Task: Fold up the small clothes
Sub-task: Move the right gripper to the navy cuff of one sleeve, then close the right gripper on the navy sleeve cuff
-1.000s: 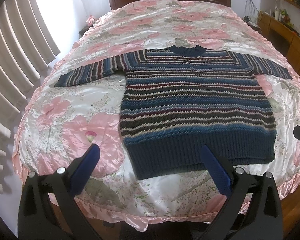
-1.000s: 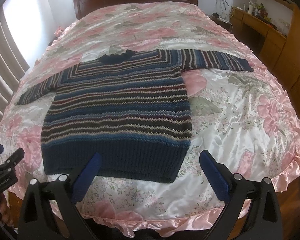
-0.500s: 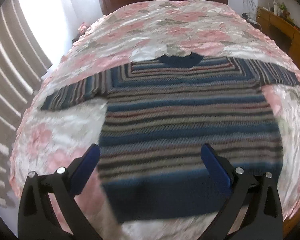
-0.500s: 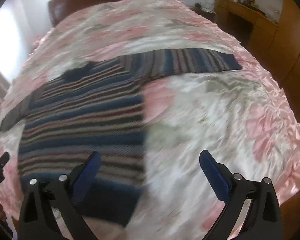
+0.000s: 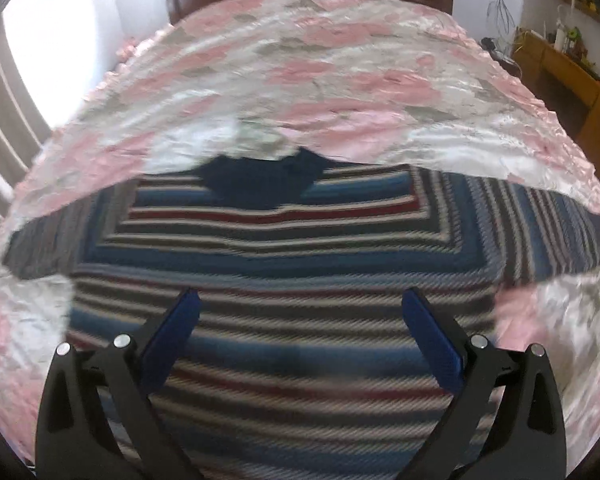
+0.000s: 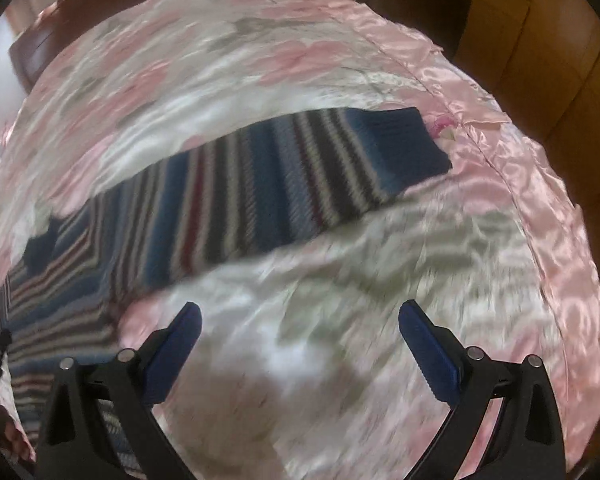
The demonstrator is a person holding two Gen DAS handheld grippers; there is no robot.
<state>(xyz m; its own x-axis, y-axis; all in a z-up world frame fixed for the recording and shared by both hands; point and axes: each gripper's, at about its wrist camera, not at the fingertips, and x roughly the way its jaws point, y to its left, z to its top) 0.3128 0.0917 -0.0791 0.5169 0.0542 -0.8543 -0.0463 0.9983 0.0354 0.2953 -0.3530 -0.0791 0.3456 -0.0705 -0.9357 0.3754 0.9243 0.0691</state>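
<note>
Since earlier: grippers nearer sweater (image 5: 284, 264).

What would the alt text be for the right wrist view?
A striped knit sweater sleeve lies flat across a pink floral satin bedspread, its dark blue cuff toward the bed's right edge. The right gripper hangs above bare bedspread short of the sleeve, jaws wide open and empty. The picture is motion-blurred.

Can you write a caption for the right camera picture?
Open right gripper above a flowery bedspread, facing a striped sweater's sleeve.
</note>
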